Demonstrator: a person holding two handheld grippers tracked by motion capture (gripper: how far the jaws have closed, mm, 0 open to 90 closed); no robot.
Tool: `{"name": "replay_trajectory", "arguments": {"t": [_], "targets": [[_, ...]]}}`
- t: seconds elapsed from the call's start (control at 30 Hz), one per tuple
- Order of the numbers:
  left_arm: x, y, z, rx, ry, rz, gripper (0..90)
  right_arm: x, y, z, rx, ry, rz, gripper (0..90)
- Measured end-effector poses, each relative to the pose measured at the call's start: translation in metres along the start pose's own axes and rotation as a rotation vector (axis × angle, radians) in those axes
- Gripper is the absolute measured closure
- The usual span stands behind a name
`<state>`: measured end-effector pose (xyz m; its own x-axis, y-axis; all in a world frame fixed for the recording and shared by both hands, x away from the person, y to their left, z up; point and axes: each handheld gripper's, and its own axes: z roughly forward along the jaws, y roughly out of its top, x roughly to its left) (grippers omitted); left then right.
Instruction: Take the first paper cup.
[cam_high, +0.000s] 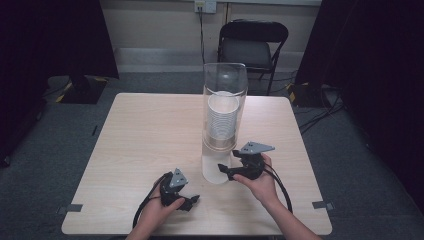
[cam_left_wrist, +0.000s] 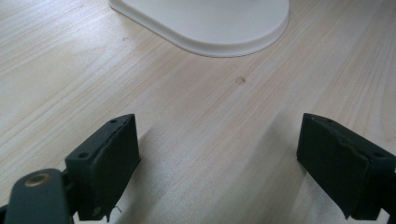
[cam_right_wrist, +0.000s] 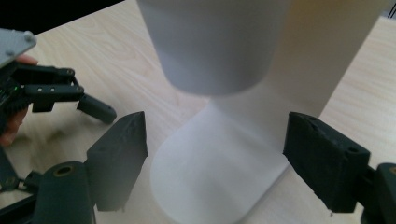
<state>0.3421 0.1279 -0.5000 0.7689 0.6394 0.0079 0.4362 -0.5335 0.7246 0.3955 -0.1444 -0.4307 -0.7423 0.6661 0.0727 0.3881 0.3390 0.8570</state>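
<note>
A clear tube dispenser holds a stack of white cups and stands on a white stand near the table's middle front. My right gripper is up against the stand's right side. In the right gripper view its jaws stand apart on either side of the white stand. The bottom cup hangs just above and between them, and neither pad visibly touches it. My left gripper rests low on the table in front of the dispenser, open with nothing in it.
The stand's rounded white foot lies just ahead of the left jaws. A finger of the left gripper shows at the left of the right gripper view. The wooden table stretches wide to the left. A black chair stands behind the table.
</note>
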Motion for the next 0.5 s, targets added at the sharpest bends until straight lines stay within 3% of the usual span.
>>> {"name": "replay_trajectory", "arguments": {"t": [0.1, 0.17, 0.27, 0.5], "targets": [[0.0, 0.0, 0.0, 0.001, -0.002, -0.006, 12.4, 0.003, 0.008, 0.004, -0.013, 0.007, -0.007, 21.6], [0.0, 0.0, 0.0, 0.002, -0.002, -0.005, 12.4, 0.005, 0.013, 0.006, -0.028, -0.02, -0.029, 22.0], [0.0, 0.0, 0.0, -0.001, -0.002, -0.006, 12.4, 0.004, 0.017, 0.009, -0.056, -0.018, -0.008, 22.2], [0.0, 0.0, 0.0, 0.001, -0.002, -0.006, 12.4, 0.007, 0.025, 0.015, -0.089, -0.027, -0.037, 28.6]]}}
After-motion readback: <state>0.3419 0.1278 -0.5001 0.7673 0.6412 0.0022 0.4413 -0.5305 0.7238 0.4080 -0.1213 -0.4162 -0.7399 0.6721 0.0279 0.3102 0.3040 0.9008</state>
